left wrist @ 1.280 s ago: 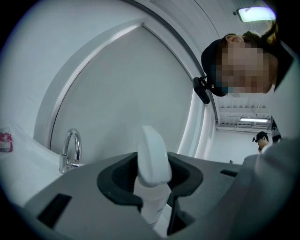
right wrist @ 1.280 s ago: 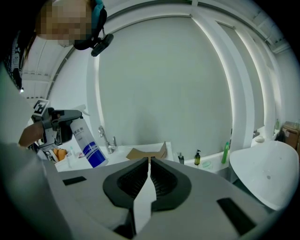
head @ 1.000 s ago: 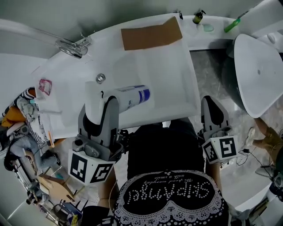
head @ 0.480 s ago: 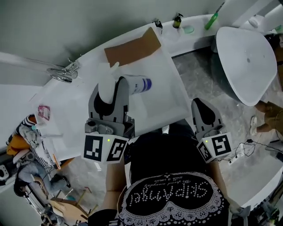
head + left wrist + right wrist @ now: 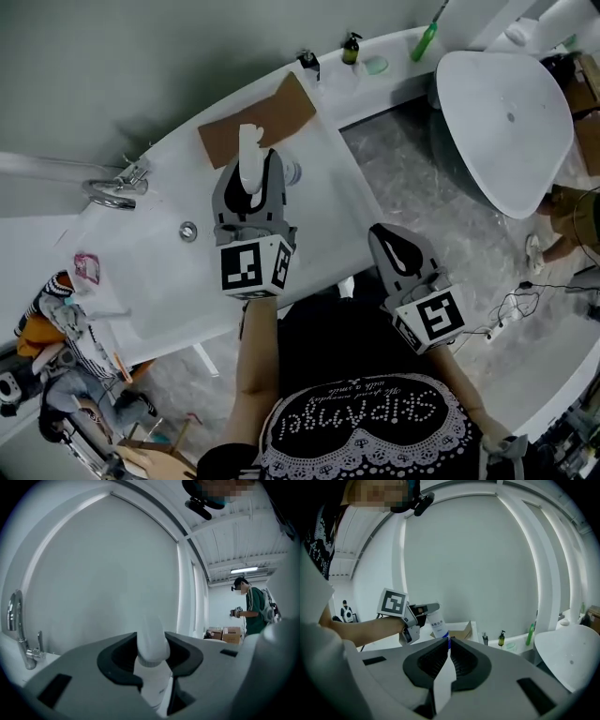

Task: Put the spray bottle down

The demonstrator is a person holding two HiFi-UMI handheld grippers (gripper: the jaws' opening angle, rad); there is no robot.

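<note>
A white spray bottle point(image 5: 247, 155) with a blue band near its base is clamped in my left gripper point(image 5: 251, 180), which is shut on its neck and body. It hangs over the white counter point(image 5: 150, 272), close to the brown cardboard point(image 5: 255, 122). In the left gripper view the bottle point(image 5: 152, 667) fills the gap between the dark pads, its white head toward the wall. The right gripper view shows the bottle point(image 5: 437, 623) and the left gripper point(image 5: 423, 613) from the side. My right gripper point(image 5: 398, 246) hangs off the counter's near edge, jaws together with nothing held point(image 5: 446, 645).
A chrome faucet point(image 5: 114, 187) and drain point(image 5: 188, 231) sit left of the bottle. A dark pump bottle point(image 5: 351, 49) and a green bottle point(image 5: 425, 41) stand on the far ledge. A white oval basin point(image 5: 506, 122) is at the right. Another person point(image 5: 251, 609) stands far off.
My left gripper has carried the bottle away from my body toward the cardboard and rolled, so the bottle no longer lies sideways. The right gripper has kept still.
</note>
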